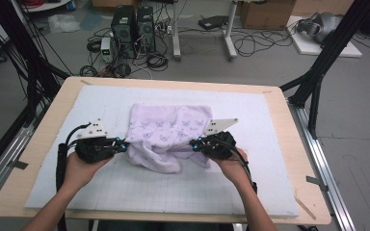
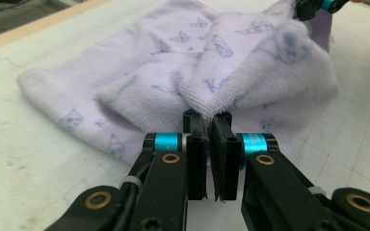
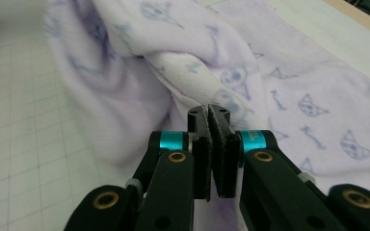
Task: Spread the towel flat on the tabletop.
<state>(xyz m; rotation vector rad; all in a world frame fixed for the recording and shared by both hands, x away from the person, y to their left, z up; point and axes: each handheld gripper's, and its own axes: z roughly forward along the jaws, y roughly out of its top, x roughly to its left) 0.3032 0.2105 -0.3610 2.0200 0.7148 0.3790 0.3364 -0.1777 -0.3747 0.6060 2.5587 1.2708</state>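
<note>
From above, we have the lilac towel mid-desk, lying crosswise between our left gripper and right gripper. In the left gripper view its near corner sits pinched. In the right gripper view, clamped likewise; the pinched edges themselves stay hidden.

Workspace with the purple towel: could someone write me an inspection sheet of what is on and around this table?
Surface: white gridded mat on a light wooden tabletop.
Job's things: pale lilac terry towel with blue cat-face print, rumpled, near edge lifted.
Clutter: nothing seen on the mat.
Grippers: left hand-held gripper and right hand-held gripper each shut on a pinch of the towel's near edge.
Cables: a black cable runs along the left forearm; tangled leads on the floor.
Surroundings: two black computer towers, cardboard box, black frame struts.
</note>
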